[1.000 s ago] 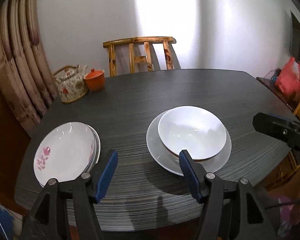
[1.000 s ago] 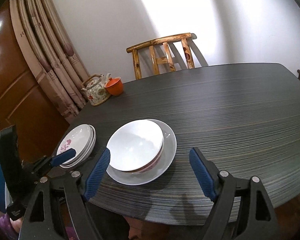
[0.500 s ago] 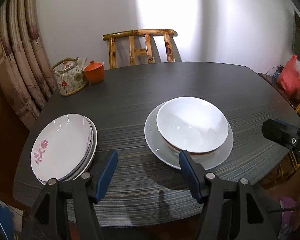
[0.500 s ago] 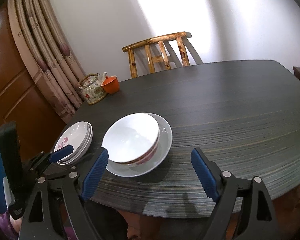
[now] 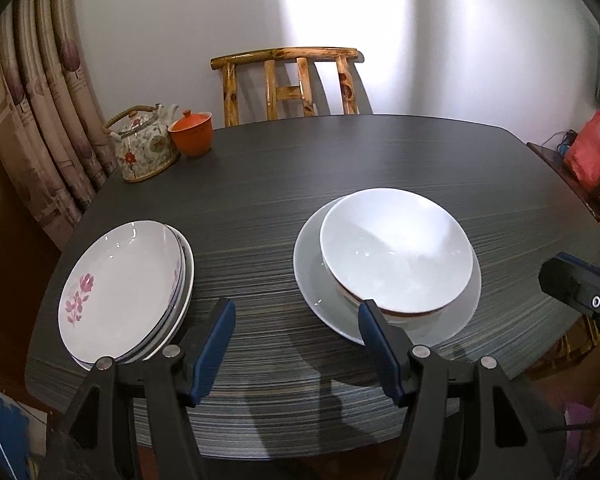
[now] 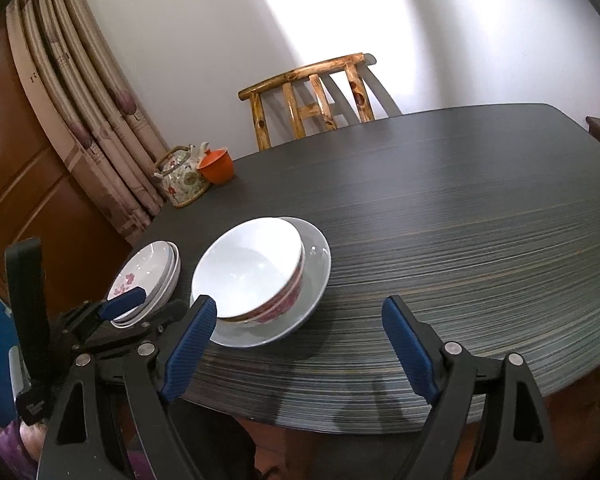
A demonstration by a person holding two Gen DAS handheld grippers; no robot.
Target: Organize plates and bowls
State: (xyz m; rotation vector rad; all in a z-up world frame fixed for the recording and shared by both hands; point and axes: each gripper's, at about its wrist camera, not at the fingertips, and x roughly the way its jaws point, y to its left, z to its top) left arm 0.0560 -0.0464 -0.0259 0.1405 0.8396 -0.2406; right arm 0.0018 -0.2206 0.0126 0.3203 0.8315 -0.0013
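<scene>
A stack of white plates with a pink flower [image 5: 124, 292] [image 6: 146, 270] lies at the table's left front. To its right, stacked white bowls [image 5: 396, 250] [image 6: 248, 268] with a red pattern outside sit on a grey plate [image 5: 320, 276] [image 6: 314, 268]. My left gripper [image 5: 296, 320] hovers open above the table's front edge, between the plate stack and the bowls, with nothing between its fingers. My right gripper [image 6: 296, 320] is open too, its left finger near the bowls' front rim, apart from them. The left gripper [image 6: 124, 308] also shows in the right wrist view.
A dark striped table [image 5: 340, 152] [image 6: 440, 208] carries a floral teapot [image 5: 142, 148] [image 6: 182, 178] and an orange lidded cup [image 5: 191, 133] [image 6: 217, 166] at the back left. A wooden chair [image 5: 288, 84] stands behind. Curtains [image 5: 32, 112] and a wooden door [image 6: 16, 184] are at left.
Both views have tilted slightly, so the dishes sit a little higher and farther in the frames. The dishes themselves have not moved. Both grippers stay open.
</scene>
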